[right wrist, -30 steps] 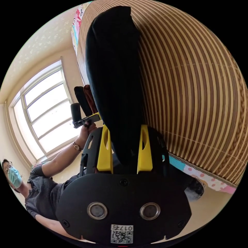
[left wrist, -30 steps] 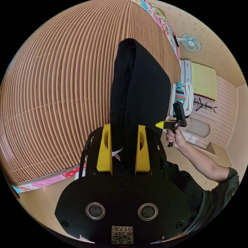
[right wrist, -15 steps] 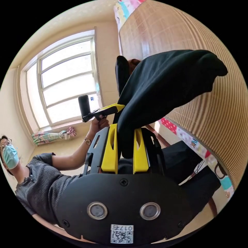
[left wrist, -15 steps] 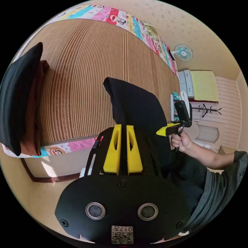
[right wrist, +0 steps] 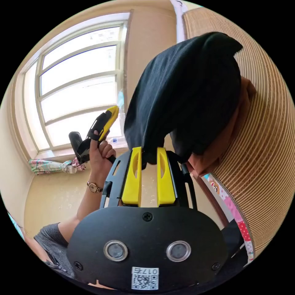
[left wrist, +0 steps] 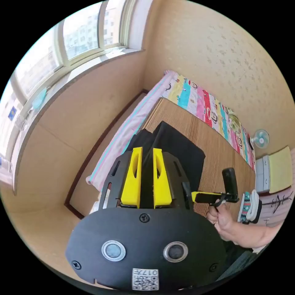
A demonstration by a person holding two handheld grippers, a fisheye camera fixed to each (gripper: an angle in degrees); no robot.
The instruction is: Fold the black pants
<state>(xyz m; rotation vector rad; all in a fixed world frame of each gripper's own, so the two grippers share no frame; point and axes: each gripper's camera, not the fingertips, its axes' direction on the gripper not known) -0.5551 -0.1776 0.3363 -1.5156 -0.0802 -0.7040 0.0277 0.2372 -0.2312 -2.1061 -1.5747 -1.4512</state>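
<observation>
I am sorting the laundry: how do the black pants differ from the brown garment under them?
The black pants are black; the brown garment is rust brown. The pants lie on top, the brown garment beneath, mostly covered. The right claw pinches the pants; nothing grips the brown garment. Both rest on the woven mat.

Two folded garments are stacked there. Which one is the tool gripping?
The black pants, on top; the right tool pinches their edge. The brown garment lies underneath, untouched on the bamboo mat.
</observation>
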